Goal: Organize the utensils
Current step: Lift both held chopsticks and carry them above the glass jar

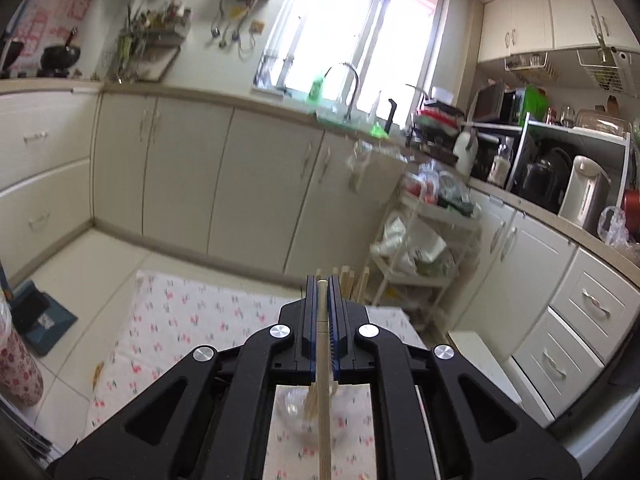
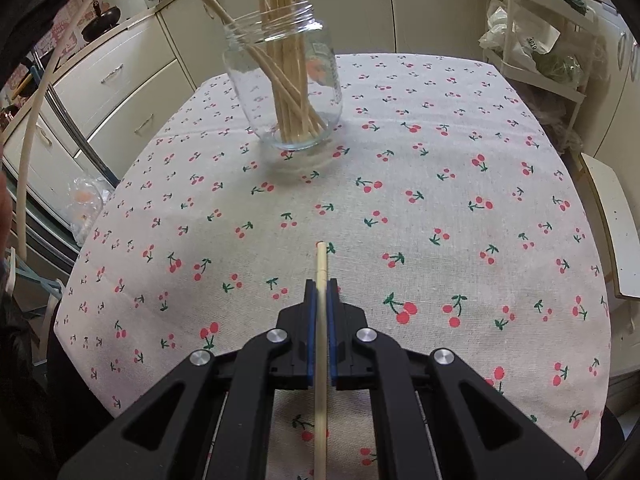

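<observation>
Right tongs (image 2: 321, 296) at the bottom centre of their view clamp a wooden chopstick (image 2: 320, 320) over the cherry-print desk (image 2: 440, 200). Farther up, a clear glass jar (image 2: 286, 92) holds many chopsticks. Left tongs (image 1: 322, 300) likewise pinch another chopstick (image 1: 322, 360). No writing is legible.

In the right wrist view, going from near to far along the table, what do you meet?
Right gripper shut on a chopstick → bare stretch of cherry-print tablecloth → glass jar holding a bundle of chopsticks → kitchen cabinets.
</observation>
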The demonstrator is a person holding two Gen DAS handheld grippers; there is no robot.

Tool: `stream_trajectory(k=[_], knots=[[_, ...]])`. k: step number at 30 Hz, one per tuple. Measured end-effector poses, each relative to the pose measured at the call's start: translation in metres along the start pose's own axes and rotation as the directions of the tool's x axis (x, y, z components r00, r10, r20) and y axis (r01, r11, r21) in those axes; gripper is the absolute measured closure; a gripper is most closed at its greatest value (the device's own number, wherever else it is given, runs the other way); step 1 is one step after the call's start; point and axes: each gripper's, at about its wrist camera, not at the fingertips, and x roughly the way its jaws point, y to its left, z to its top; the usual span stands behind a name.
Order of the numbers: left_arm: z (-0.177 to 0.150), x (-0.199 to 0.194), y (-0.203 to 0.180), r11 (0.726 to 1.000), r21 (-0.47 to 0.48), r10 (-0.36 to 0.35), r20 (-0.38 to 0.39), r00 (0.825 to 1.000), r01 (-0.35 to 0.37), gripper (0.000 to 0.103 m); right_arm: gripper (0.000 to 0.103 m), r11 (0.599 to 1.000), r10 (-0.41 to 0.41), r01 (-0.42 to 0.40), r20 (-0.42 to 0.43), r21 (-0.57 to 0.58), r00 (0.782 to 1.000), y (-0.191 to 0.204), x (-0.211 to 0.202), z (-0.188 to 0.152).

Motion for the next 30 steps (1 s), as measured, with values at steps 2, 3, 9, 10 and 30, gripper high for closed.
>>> stream_trajectory(k=[2,3,9,10,30], knots=[[0.008,0.005,-0.006,1.000,0.001,0.017,0.049,0.999,-0.018,0.098,0.097,1.000,0.008,-0.008,0.004,0.005,1.000,-0.001,0.000,0.000],[0.012,0.009,-0.008,1.000,-0.007,0.024,0.068,0.997,-0.023,0.098,0.097,1.000,0.012,-0.012,0.008,0.008,1.000,-0.002,-0.001,-0.001],[0.034,0.036,-0.005,0.994,-0.096,0.062,0.158,0.985,-0.047,0.098,0.097,0.999,0.035,-0.035,0.033,0.019,0.999,-0.006,-0.001,-0.003],[0.038,0.040,-0.004,0.993,-0.110,0.071,0.175,0.982,-0.053,0.098,0.097,0.999,0.044,-0.045,0.039,0.025,0.998,-0.007,-0.001,-0.004],[0.048,0.083,-0.027,0.983,-0.100,0.182,0.417,0.891,-0.154,0.098,0.097,0.997,0.070,-0.071,0.040,0.018,0.997,-0.009,0.002,0.000]])
